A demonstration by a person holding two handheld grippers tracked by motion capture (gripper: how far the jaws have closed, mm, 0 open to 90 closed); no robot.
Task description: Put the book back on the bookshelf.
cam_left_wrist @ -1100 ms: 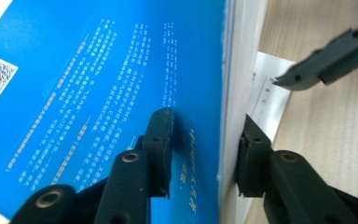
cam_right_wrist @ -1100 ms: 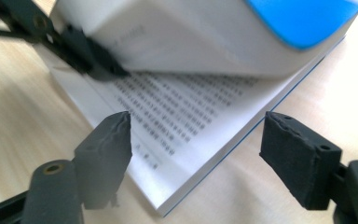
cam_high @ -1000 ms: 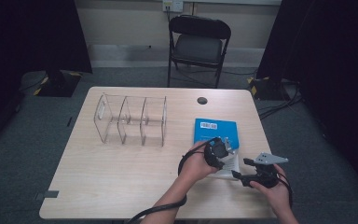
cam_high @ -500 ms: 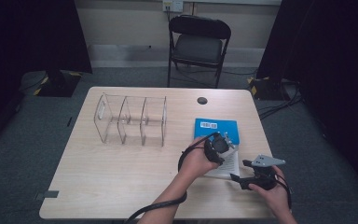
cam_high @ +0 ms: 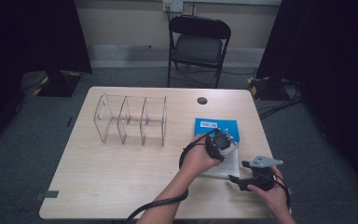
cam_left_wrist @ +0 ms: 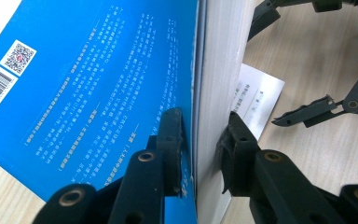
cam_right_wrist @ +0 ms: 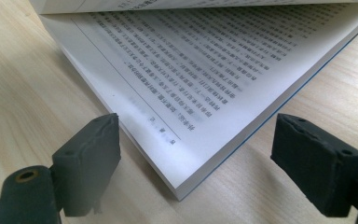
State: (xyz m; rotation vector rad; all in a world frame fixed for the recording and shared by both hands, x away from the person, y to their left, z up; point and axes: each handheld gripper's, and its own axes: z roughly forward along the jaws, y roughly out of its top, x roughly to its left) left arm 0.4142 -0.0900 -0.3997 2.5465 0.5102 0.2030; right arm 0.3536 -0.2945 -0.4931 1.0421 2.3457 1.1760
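In the high view, I am working at the table's [cam_high: 121, 186] right side, near its front edge. My left tongs [cam_high: 227, 141] are biting down on the blue book [cam_high: 216, 125], which is lying there with its white pages fanning out toward me. My right tongs [cam_high: 237, 179] are waiting just off the book's near corner, closer to the front edge. I am counting one book, one clear rack [cam_high: 130, 122] with three slots toward the left rear, one dark round cap [cam_high: 202, 100] near the back edge, and one folding chair [cam_high: 198, 44] beyond the table.

In the left gripper view, my left tongs [cam_left_wrist: 203, 133] are clenching the blue cover and a thick wad of pages of the book [cam_left_wrist: 98, 88]. I am holding that part tilted up off the lower pages.

In the right gripper view, my right tongs [cam_right_wrist: 196, 140] have just been opening, and they are now standing released. The corner of the book [cam_right_wrist: 191, 70] is lying between the pads, touching neither. I judge that the grip is passing to my left hand, which is now lifting the book on its own.
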